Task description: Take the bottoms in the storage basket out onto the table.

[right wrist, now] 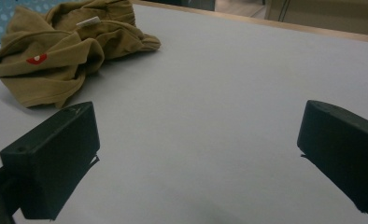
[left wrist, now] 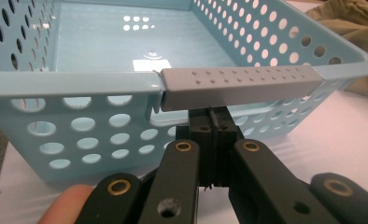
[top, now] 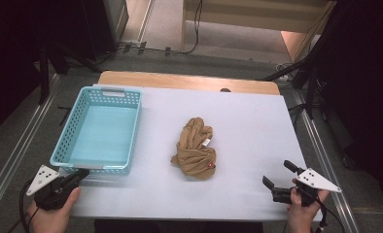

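Right under my nose, my left tool [left wrist: 213, 122] has its jaws pressed together with nothing between them, the tip just below the grey dotted handle strip [left wrist: 240, 84] on the near rim of the light blue perforated plastic basket [left wrist: 79, 84]. I can't tell whether the tip actually touches that strip. In the high view the left tool [top: 81, 173] sits at the basket's [top: 133, 131] near end, at the front left corner of the surface, my left hand [top: 51, 213] wrapped around its body. The basket's pale blue floor [left wrist: 140, 42] lies bare, with light glinting off it.

Moving outward: to the basket's right, near the middle of the pale lilac surface [top: 257, 126], lies a crumpled tan cloth garment [top: 195, 148], with a small red mark [right wrist: 36, 59] on it and a white tag [right wrist: 88, 21] showing. It sits apart from the basket.

Over at the front right, my right tool [top: 277, 177] has its jaws standing wide apart, holding nothing, pointing across bare surface [right wrist: 229, 93] towards the garment [right wrist: 65, 51], which lies well clear of the tips. My right hand [top: 304, 208] grips it at the surface's near edge. Beyond the far edge, a strip of wooden tabletop [top: 189, 80] shows.
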